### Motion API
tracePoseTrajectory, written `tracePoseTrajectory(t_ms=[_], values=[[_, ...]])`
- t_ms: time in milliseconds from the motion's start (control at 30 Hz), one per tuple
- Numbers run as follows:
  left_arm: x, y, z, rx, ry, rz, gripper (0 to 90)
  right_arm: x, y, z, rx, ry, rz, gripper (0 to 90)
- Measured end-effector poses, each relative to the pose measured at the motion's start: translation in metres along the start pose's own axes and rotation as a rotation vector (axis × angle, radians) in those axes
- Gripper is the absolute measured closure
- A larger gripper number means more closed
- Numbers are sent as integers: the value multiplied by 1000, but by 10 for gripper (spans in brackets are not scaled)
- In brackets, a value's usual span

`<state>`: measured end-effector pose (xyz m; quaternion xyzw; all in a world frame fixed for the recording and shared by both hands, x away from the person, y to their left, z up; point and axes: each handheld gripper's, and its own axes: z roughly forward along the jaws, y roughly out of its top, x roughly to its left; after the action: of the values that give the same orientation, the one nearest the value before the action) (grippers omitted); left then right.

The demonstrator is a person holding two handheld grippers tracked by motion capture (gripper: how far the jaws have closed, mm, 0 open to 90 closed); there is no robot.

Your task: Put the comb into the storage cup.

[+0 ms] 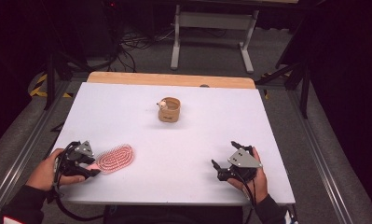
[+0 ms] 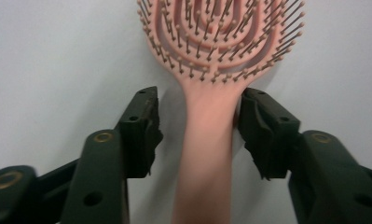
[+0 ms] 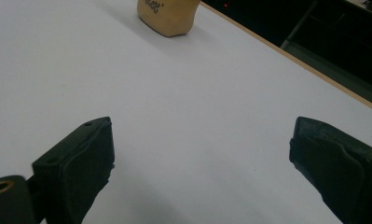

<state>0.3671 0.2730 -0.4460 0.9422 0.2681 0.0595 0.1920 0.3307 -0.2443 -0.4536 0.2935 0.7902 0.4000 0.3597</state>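
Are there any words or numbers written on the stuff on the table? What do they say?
Dark print on the tan cup: cut off by the top edge of the right gripper view and blurred, not readable.
Same cup from the high view: too small to show any letters.
Pink hairbrush: no words or numbers visible.
White table: no writing.

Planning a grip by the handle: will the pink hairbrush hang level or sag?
The hairbrush looks like rigid plastic, so probably no flexing. Its wide bristled head may tip it head-down. The smooth handle could slip between the left gripper fingers.
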Motion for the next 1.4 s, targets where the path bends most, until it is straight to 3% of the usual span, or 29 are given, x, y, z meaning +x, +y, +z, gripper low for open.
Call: tracePoseTrajectory(t_ms=[233,400,667,933,1067,1100,1400], values=[[-3,4,0,7,-9,12,642,1,0,1,7,5,-1,74],[-3,1,1,-21,-6,14,674,1,-1,2,10,5,-1,74],[-10,-10,1,-111,44,-28,693,0,-1,0,4,1,-3,75],[-16,-10,2,-141,103,-34,695,0,0,-1,-4,0,-4,75],[-19,-6,1,-219,168,-52,696,-1,0,-1,-12,-5,4,75],[-19,-6,1,-219,168,-52,696,-1,0,-1,-12,-5,4,75],[-24,-2,-3,-381,280,-93,696,-6,4,-4,-67,-15,53,63]])
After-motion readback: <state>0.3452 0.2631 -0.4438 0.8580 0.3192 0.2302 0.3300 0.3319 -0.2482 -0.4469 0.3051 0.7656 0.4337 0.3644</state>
